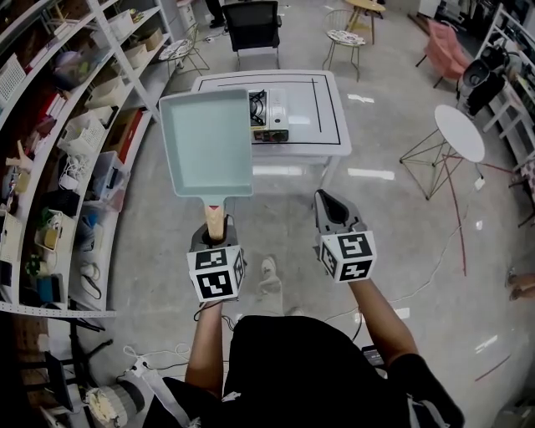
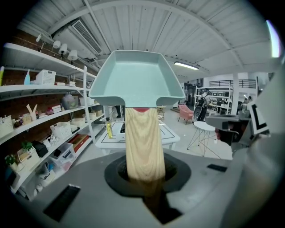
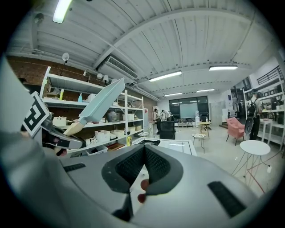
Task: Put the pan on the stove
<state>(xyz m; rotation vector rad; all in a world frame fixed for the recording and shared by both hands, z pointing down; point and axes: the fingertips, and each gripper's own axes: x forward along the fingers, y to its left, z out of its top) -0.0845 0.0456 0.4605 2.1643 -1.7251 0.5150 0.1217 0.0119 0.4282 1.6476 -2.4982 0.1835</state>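
Note:
A pale blue-green rectangular pan (image 1: 206, 142) with a light wooden handle (image 1: 215, 219) is held up in the air, level, in front of me. My left gripper (image 1: 215, 236) is shut on that handle, which runs straight out between the jaws in the left gripper view (image 2: 142, 147). The small silver stove (image 1: 269, 114) stands on a white table (image 1: 326, 125) ahead, partly hidden behind the pan's right edge. My right gripper (image 1: 332, 209) is shut with nothing in it, to the right of the pan. In the right gripper view the pan (image 3: 102, 104) shows at the upper left.
Long white shelves (image 1: 92, 150) full of boxes and small goods line the left side. A black office chair (image 1: 253, 25) stands beyond the table. A round white side table (image 1: 459, 132) and a pink chair (image 1: 443, 50) are at the right. Cables lie on the grey floor.

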